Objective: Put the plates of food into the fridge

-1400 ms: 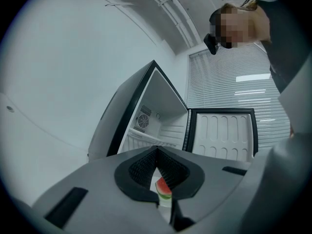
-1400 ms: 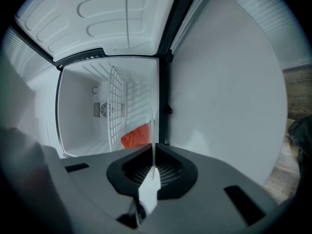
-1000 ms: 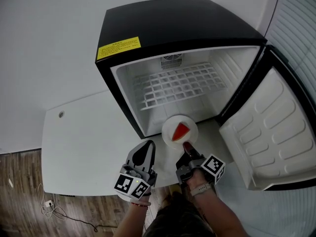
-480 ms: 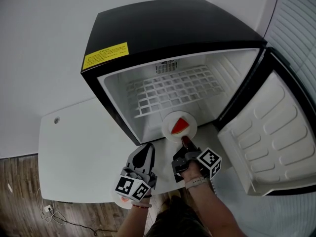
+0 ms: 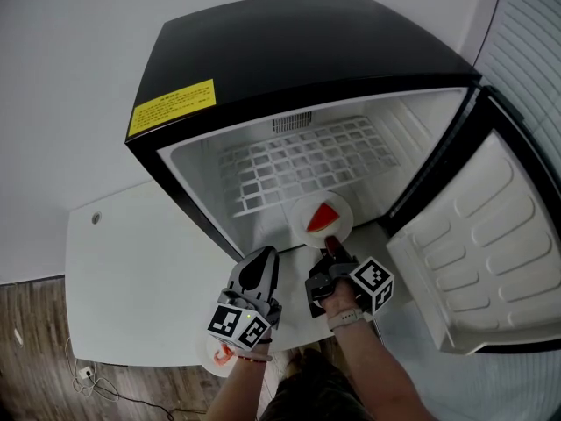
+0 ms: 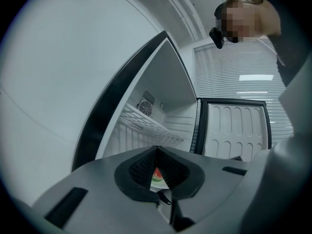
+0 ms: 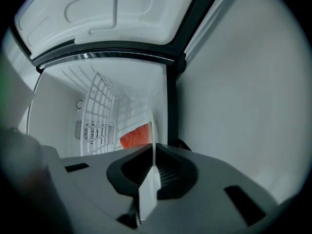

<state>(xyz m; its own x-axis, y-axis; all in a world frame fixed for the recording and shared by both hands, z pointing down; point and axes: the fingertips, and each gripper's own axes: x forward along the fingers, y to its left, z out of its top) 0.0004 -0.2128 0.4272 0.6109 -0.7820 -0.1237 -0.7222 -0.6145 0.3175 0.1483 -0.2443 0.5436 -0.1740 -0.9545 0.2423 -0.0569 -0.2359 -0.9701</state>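
A white plate with a red watermelon slice hangs at the open front of the black fridge, below its wire shelf. My right gripper is shut on the plate's near rim. In the right gripper view the plate runs edge-on between the jaws of the right gripper, with the watermelon slice beyond. My left gripper hovers just left of the plate, jaws together and holding nothing. Through the left gripper the slice peeks.
The fridge stands on a white table. Its door swings wide open to the right. A second small plate with something orange-red sits at the table's near edge under my left hand. Wood floor lies at the lower left.
Both grippers have moved forward toward the fridge. The plate with the watermelon has reached the fridge opening. The second plate has come into view at the bottom.
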